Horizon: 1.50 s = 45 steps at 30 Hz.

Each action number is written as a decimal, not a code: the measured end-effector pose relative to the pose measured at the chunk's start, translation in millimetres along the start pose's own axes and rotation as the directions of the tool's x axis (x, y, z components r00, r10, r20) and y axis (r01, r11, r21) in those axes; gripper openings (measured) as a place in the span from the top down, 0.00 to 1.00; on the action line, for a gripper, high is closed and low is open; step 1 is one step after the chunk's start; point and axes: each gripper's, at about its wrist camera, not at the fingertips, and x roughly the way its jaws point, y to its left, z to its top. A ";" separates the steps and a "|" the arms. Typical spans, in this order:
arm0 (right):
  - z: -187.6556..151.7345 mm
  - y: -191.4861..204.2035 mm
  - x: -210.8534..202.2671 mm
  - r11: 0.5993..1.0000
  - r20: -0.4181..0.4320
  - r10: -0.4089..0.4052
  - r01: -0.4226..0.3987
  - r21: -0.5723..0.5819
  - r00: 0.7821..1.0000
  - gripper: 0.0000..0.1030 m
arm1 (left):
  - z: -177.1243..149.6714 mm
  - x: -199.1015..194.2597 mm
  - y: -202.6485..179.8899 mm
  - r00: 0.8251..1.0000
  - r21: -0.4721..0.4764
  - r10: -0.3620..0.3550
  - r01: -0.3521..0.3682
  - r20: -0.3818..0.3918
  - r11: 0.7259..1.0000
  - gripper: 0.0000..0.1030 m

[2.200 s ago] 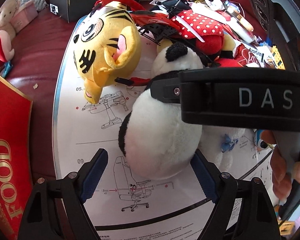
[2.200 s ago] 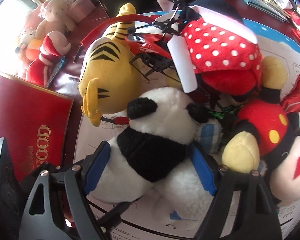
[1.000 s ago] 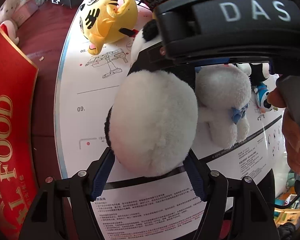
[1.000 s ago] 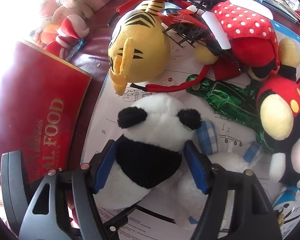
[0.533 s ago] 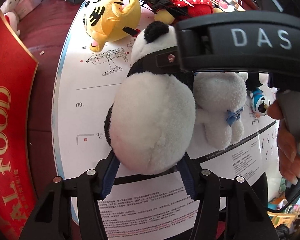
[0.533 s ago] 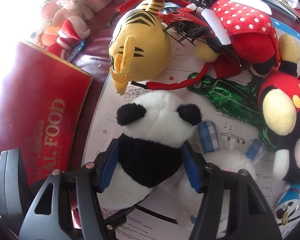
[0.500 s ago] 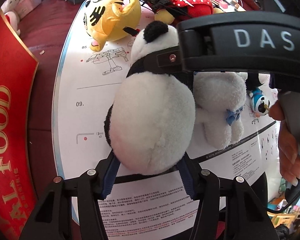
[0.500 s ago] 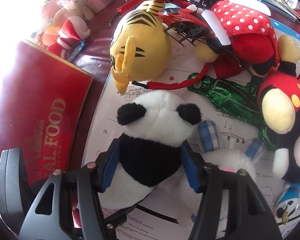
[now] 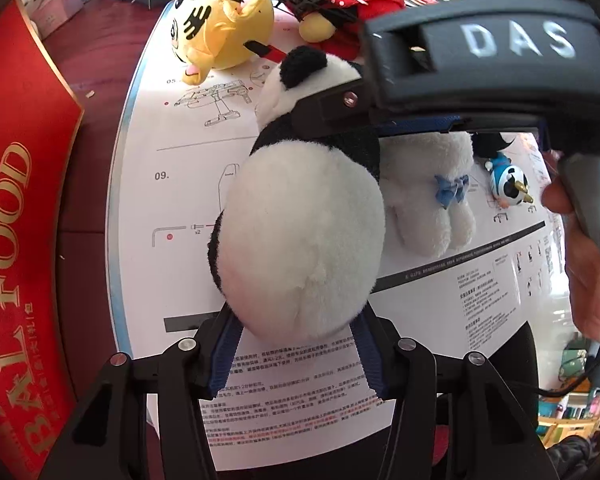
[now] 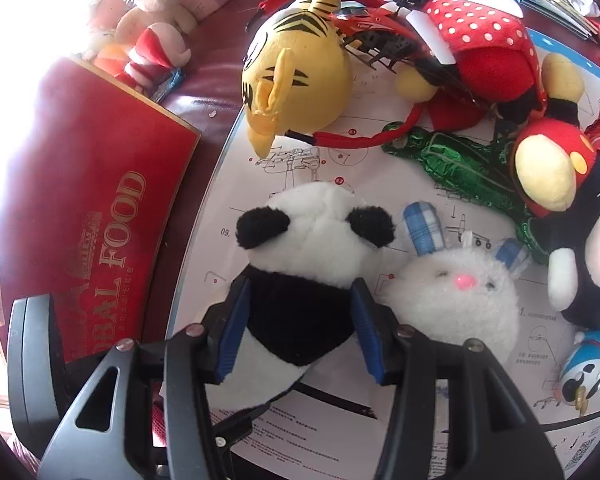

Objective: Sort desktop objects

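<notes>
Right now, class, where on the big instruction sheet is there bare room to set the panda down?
Bare patch: the sheet between the red box and the panda, below the tiger. Another: the printed text strip below the white rabbit. Crowded: the far side, with the tiger, spotted red toy and green foil.

Both claws have narrowed onto the panda plush (image 9: 300, 236), now clear of the toy pile.

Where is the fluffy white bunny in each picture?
Left wrist view: the white bunny lies right of centre, beside the panda, partly hidden under the right gripper; its blue bow shows.
Right wrist view: the bunny is right of centre, pink nose and checked blue ears showing.
Shared landmark: the yellow tiger plush, near the top in both.
</notes>
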 end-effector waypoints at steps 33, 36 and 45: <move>-22.8 25.0 -33.6 1.000 0.070 -0.014 0.016 -0.025 0.997 0.97 | -172.2 -61.4 42.9 0.997 -0.022 -0.034 0.036 0.063 0.999 0.90; -25.3 14.1 -30.4 1.000 0.054 -0.020 0.020 0.002 0.998 0.95 | -173.7 -59.3 48.2 0.997 -0.046 -0.056 0.059 0.051 0.997 0.90; -2.7 10.3 -13.6 0.999 0.019 -0.022 0.021 0.024 1.000 0.39 | -172.6 -58.8 44.9 0.998 -0.042 -0.027 0.029 0.048 0.999 0.37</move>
